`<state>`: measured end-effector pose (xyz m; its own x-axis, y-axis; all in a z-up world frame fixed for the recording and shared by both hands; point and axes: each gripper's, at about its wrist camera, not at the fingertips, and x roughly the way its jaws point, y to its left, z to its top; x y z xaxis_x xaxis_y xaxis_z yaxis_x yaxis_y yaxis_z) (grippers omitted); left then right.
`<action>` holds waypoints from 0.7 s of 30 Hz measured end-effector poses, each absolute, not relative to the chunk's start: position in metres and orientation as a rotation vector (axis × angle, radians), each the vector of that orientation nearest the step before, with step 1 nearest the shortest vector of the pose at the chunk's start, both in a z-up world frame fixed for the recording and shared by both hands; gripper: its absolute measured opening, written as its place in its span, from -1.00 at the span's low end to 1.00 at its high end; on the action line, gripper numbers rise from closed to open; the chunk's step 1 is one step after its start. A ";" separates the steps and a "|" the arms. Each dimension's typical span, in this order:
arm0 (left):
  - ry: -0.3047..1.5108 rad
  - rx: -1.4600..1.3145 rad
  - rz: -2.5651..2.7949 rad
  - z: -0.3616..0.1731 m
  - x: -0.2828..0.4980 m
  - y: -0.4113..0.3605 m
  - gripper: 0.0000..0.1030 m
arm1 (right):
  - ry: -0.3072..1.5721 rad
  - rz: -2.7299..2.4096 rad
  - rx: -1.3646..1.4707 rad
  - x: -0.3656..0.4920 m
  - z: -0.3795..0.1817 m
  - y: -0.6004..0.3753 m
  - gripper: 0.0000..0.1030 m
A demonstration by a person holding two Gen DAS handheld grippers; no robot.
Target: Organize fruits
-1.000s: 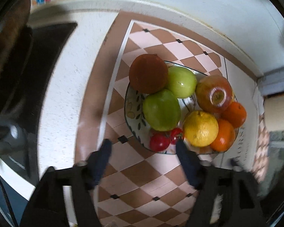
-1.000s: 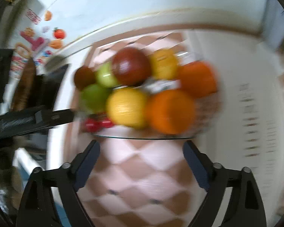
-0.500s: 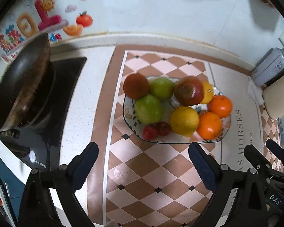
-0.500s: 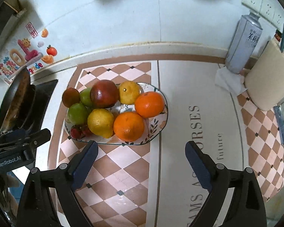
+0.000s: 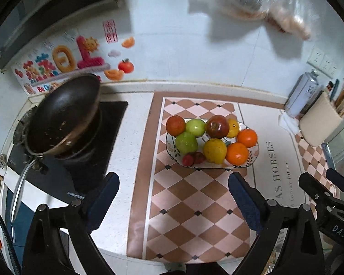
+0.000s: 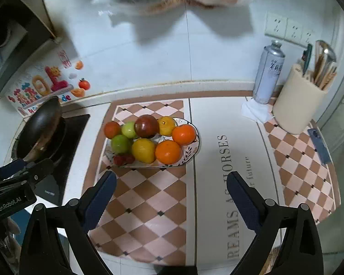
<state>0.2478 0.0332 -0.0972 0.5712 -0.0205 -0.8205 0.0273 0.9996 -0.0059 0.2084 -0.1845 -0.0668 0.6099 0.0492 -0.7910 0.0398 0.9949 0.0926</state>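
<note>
The mat reads "REAMS A… HORSES" and "future"; the left gripper body says "GenRobot.AI" — the right gripper shows "DAS".

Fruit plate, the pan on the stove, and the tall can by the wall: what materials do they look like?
Fruit plate: likely glazed ceramic; glossy white with a painted leaf pattern on the rim.
Pan: dark metal, probably iron or steel; matte black inside, worn brownish rim, residue specks.
Can: thin metal, seemingly aluminium; silvery sheen, domed shoulder, printed label.
</note>
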 end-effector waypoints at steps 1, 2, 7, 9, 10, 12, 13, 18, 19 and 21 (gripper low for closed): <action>0.945 0.007 -0.034 -0.090 0.237 0.036 0.89 | 0.902 0.003 0.103 0.198 -0.059 -0.183 0.92; 0.933 0.006 -0.037 -0.085 0.230 0.037 0.89 | 0.886 0.000 0.102 0.186 -0.051 -0.181 0.92; 0.874 0.010 -0.060 -0.055 0.187 0.046 0.89 | 0.819 -0.010 0.089 0.133 -0.016 -0.172 0.97; 0.851 0.013 -0.068 -0.043 0.167 0.047 0.89 | 0.797 -0.007 0.085 0.112 -0.004 -0.169 0.97; 0.843 0.015 -0.071 -0.040 0.160 0.047 0.89 | 0.788 -0.006 0.081 0.104 0.001 -0.167 0.97; 0.834 0.018 -0.072 -0.033 0.145 0.047 0.89 | 0.765 -0.005 0.069 0.083 0.012 -0.166 0.97; 0.828 0.016 -0.073 -0.030 0.136 0.047 0.89 | 0.759 -0.003 0.068 0.075 0.016 -0.166 0.97; 0.786 0.016 -0.066 -0.013 0.098 0.043 0.89 | 0.733 0.013 0.071 0.033 0.041 -0.174 0.98; 0.782 0.012 -0.064 -0.011 0.093 0.043 0.89 | 0.731 0.017 0.069 0.028 0.045 -0.176 0.98; 0.776 0.006 -0.062 -0.006 0.081 0.042 0.89 | 0.716 0.030 0.072 0.015 0.053 -0.179 0.98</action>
